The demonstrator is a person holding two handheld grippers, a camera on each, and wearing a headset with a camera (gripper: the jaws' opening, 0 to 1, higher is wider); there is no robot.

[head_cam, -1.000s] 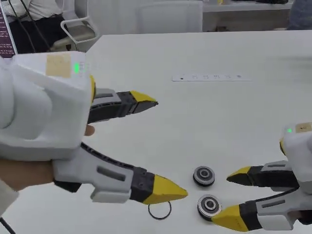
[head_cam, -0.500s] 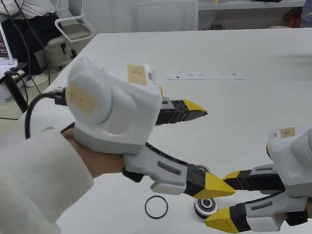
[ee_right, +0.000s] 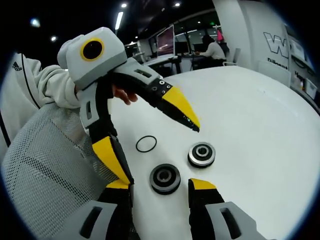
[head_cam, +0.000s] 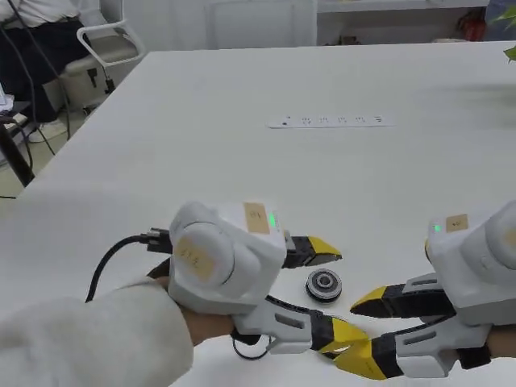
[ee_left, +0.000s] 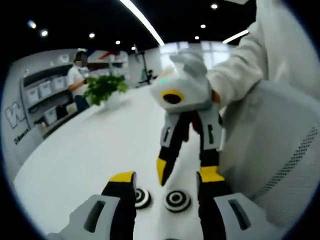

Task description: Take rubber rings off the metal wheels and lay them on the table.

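**A:** What is the right gripper (ee_right: 160,186) doing?

**B:** It is standing open. A metal wheel (ee_right: 165,177) is lying just ahead, between its jaws.

**A:** And beyond that?

**B:** A second wheel (ee_right: 201,155) is sitting further out to the right. A loose rubber ring (ee_right: 146,144) is lying on the table (ee_right: 260,125) by the left gripper (ee_right: 162,155), which is also gaping wide.

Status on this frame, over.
Left gripper and right gripper open, tips by two wheels. One ring flat on table. Nothing blocking.
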